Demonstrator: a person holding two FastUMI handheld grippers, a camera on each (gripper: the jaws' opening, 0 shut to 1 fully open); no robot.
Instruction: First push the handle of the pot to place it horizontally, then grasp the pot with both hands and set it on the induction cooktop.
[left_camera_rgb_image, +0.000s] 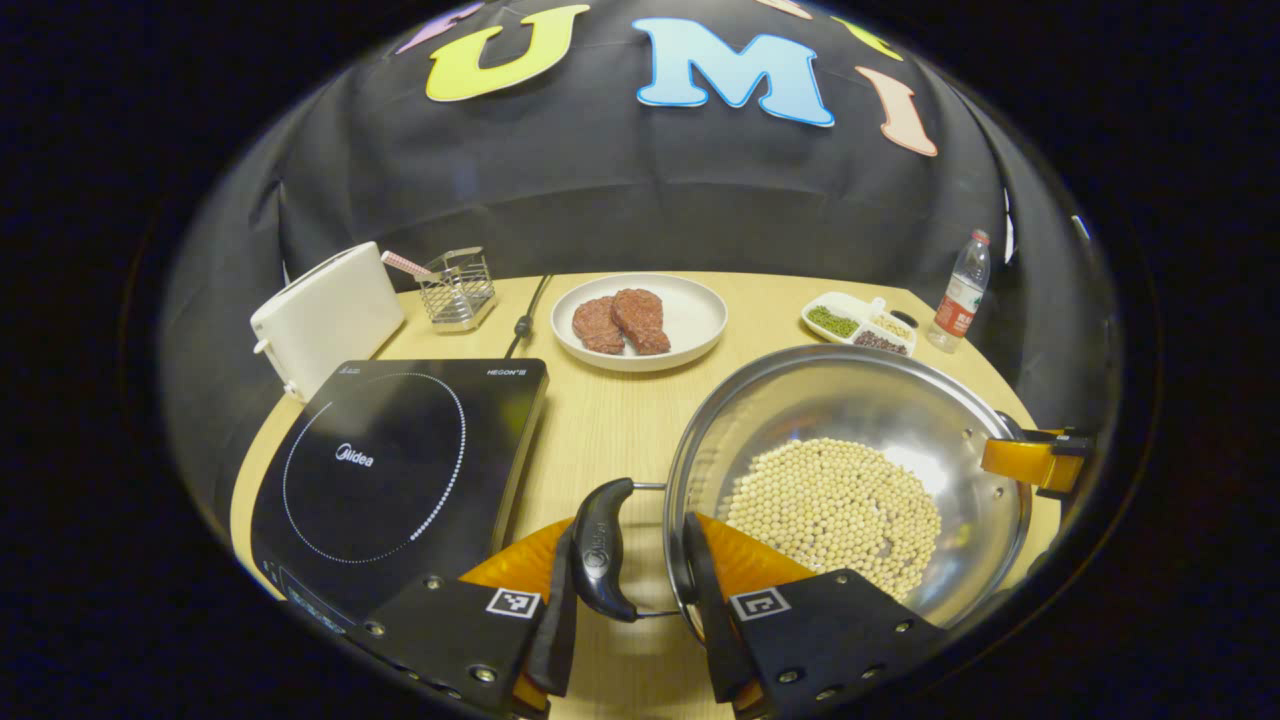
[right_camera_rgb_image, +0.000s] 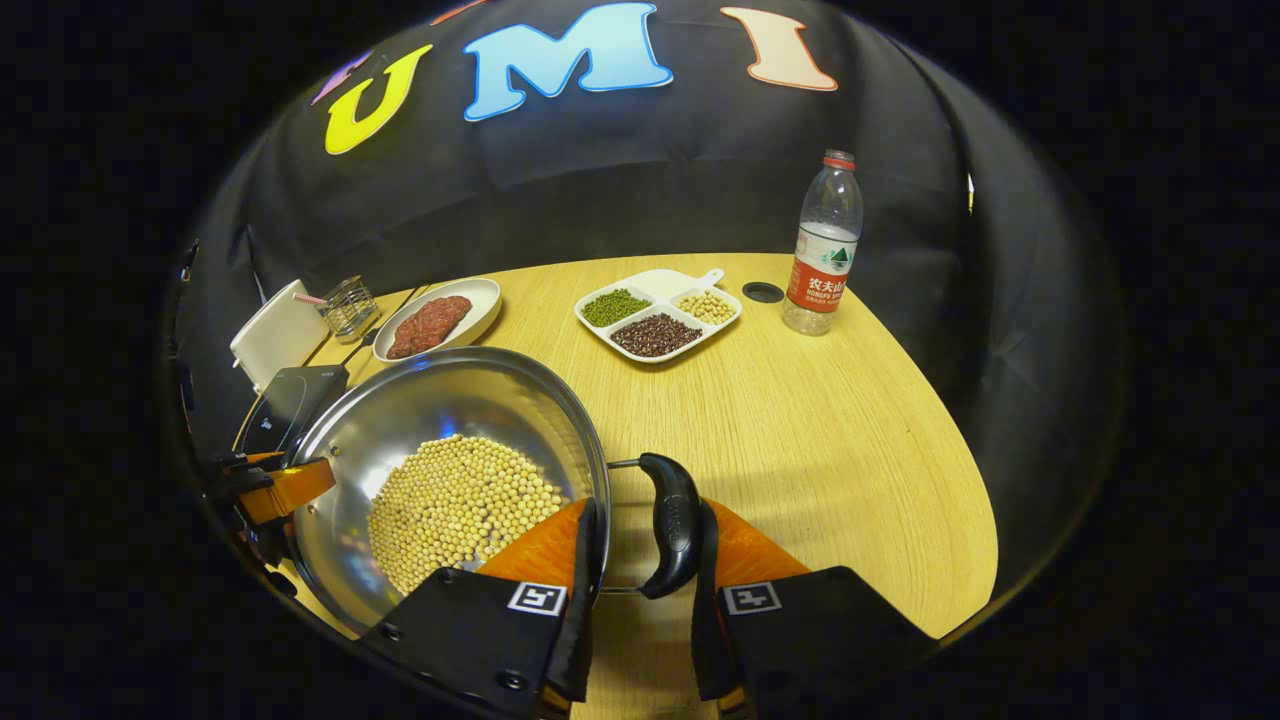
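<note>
A steel pot (left_camera_rgb_image: 850, 400) holding soybeans (left_camera_rgb_image: 835, 510) stands on the wooden table, right of the black induction cooktop (left_camera_rgb_image: 390, 460). My left gripper (left_camera_rgb_image: 630, 525) clamps the pot's near side: one finger lies against the outside of the black handle (left_camera_rgb_image: 600, 550), the other just inside the rim. The right gripper (left_camera_rgb_image: 1040, 460) shows at the pot's far handle. In the right gripper view, my right gripper (right_camera_rgb_image: 648, 510) holds the pot (right_camera_rgb_image: 450, 400) the same way, across its black handle (right_camera_rgb_image: 675, 520) and the rim. The left gripper (right_camera_rgb_image: 270, 490) is at the opposite side, with the cooktop (right_camera_rgb_image: 285, 400) beyond.
Behind the pot are a white plate (left_camera_rgb_image: 690, 320) with meat, a divided dish (right_camera_rgb_image: 660, 315) of beans and a water bottle (right_camera_rgb_image: 822, 250). A white appliance (left_camera_rgb_image: 325, 315) and a wire rack (left_camera_rgb_image: 457, 290) stand behind the cooktop. The table's edge (right_camera_rgb_image: 960, 560) curves close on the right.
</note>
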